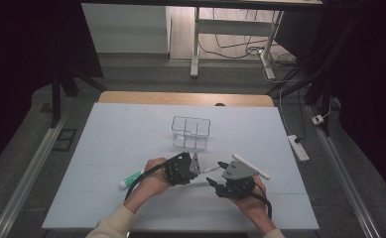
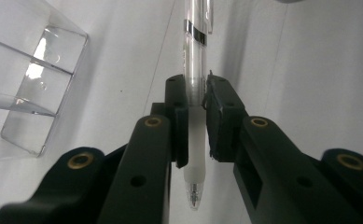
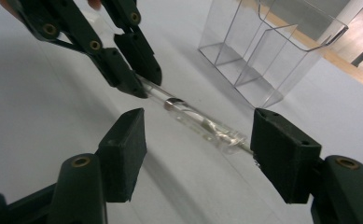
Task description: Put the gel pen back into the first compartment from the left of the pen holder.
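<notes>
Off your left gripper's outer side, a green-capped tube lies on the white table cover, with bare cover from there to the cover's left edge. Ahead of both grippers stands a clear plastic organizer, divided into compartments, near but apart from them; past it the cover runs on to a strip of wooden table edge.

Your left gripper is pinching a clear ballpoint pen across its barrel, the pads pressed on either side, the tip pointing back toward the camera that rides on it. The pen reaches from those jaws toward your right gripper, its far end lying between that gripper's spread jaws; the right gripper view shows clear gaps to the pads, so nothing is clamped there. A white marker-like stick lies just beyond your right gripper, on its outer side.

The cover is flat and plain. To its right, a power strip lies on the grey floor; cables trail under a desk frame at the back.
</notes>
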`<state>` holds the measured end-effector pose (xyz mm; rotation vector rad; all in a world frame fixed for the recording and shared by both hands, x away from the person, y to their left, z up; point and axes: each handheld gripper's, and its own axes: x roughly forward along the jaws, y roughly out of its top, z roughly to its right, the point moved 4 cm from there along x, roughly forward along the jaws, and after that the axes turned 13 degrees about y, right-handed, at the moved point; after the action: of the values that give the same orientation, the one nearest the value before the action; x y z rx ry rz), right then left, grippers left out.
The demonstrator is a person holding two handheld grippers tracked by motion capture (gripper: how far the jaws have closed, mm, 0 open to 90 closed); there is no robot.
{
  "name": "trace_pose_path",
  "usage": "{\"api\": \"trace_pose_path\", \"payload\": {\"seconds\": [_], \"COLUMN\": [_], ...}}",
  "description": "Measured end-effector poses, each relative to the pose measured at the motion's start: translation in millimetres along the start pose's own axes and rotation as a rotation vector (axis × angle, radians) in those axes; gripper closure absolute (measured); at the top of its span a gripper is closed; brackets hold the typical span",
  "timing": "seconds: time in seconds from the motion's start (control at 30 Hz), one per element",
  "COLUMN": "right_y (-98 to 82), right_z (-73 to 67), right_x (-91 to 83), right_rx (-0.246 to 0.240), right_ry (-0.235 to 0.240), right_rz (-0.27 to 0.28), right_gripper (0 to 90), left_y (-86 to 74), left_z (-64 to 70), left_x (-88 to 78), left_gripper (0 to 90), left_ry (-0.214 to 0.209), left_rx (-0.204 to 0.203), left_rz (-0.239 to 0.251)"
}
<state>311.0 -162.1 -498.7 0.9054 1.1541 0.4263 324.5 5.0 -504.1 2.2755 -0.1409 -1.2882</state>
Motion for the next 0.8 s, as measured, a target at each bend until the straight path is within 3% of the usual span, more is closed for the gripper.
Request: {"api": "trace_pose_path", "payload": {"seconds": [0.23,0.53,0.8], "right_y": [3.8,0.6,-3.2], "right_z": [2.5,0.6,-0.2], "right_x": [3.9,12.9,16.8], "right_rx": [-0.027,-0.103,-0.144], "right_ry": [0.008,-0.004,0.023], "right_rz": [-0.033,-0.117,-0.175], "right_gripper": [38.6,47.8,52.8], "left_y": [0.2,1.5,2.7], "left_z": [1.5,4.5,7.3], "left_x": [1.1,0.6,0.8], "left_gripper": [79.5,79.5,79.4], "left_ry": [-0.005,-0.029,-0.042], "left_rx": [0.025,0.037,0.044], "left_rz": [-0.007,0.008,0.012]}}
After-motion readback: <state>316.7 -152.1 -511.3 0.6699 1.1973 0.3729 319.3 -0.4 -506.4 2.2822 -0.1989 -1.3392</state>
